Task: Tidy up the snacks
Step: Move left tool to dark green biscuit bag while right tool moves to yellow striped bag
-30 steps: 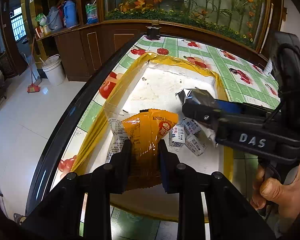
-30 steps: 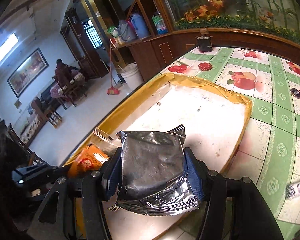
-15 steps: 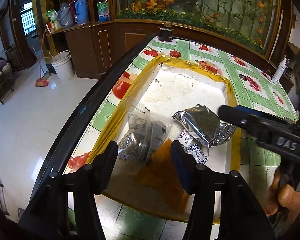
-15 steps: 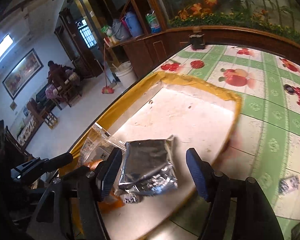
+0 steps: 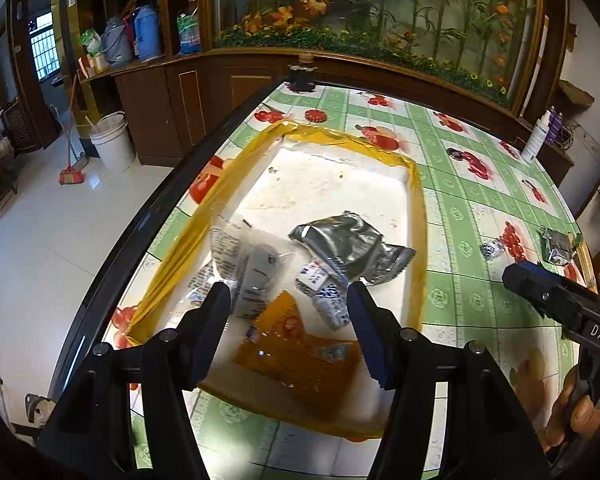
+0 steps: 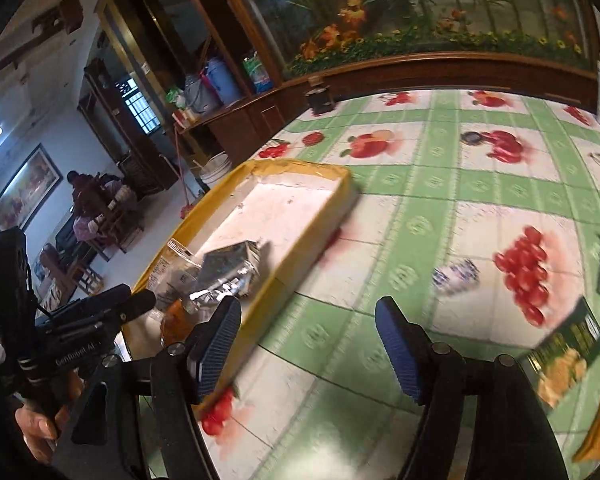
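Both claws have just been opening and now stand wide with nothing in them. The orange packet (image 5: pixel 296 344) and silver packet (image 5: pixel 352 248) now lie in the yellow tray (image 5: pixel 418 216). The right claw (image 6: pixel 308 344) has swung out over the counter (image 6: pixel 420 216), likely toward the blue-and-white candy (image 6: pixel 456 276).

My left gripper (image 5: pixel 288 300) tips steeply downward with its jaws spread apart, having just been opening, and nothing sits between the pads; my left hand (image 6: pixel 40 428) shows at the lower left of the right wrist view, wrapped around that gripper's black handle. My right gripper (image 6: pixel 308 320) also angles downward, jaws wide and just been opening, nothing between them. In the left wrist view it reaches in from the right edge, with my right hand (image 5: pixel 580 412) curled around its grip below.
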### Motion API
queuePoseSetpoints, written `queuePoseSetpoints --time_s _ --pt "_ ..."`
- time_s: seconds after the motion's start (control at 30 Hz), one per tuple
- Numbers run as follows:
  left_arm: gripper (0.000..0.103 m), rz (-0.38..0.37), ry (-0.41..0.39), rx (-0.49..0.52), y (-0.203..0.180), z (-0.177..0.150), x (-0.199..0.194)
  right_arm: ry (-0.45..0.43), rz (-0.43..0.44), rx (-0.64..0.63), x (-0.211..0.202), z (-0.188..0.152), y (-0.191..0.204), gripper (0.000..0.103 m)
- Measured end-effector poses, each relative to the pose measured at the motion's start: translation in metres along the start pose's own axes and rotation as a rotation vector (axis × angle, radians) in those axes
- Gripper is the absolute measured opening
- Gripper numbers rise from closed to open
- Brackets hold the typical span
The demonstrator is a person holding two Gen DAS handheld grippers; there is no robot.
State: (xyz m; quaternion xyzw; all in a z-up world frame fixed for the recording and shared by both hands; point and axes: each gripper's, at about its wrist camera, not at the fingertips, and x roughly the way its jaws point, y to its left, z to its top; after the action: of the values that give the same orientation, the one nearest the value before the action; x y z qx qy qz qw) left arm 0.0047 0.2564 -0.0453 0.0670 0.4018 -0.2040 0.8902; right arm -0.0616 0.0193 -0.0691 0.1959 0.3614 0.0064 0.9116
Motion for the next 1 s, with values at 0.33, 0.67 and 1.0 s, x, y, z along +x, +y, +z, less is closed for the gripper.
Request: queuePoseSetpoints --time_s 0.33,0.67,1.0 --pt "0.063 -0.05 0.011 0.061 -0.041 -0.004 -0.005 -0.032 -0.058 0.06 -0.046 -0.027 -0.04 0.072" --pt "0.066 -0.184 0.046 0.328 -0.168 -0.015 0.002 -0.044 -0.277 0.077 -0.113 -0.073 -0.098 0.075" --pt "0.066 -0.293 0.109 0.574 -0.274 -0.02 0.025 -0.06 -0.372 0.17 -0.154 -0.097 -0.159 0.078"
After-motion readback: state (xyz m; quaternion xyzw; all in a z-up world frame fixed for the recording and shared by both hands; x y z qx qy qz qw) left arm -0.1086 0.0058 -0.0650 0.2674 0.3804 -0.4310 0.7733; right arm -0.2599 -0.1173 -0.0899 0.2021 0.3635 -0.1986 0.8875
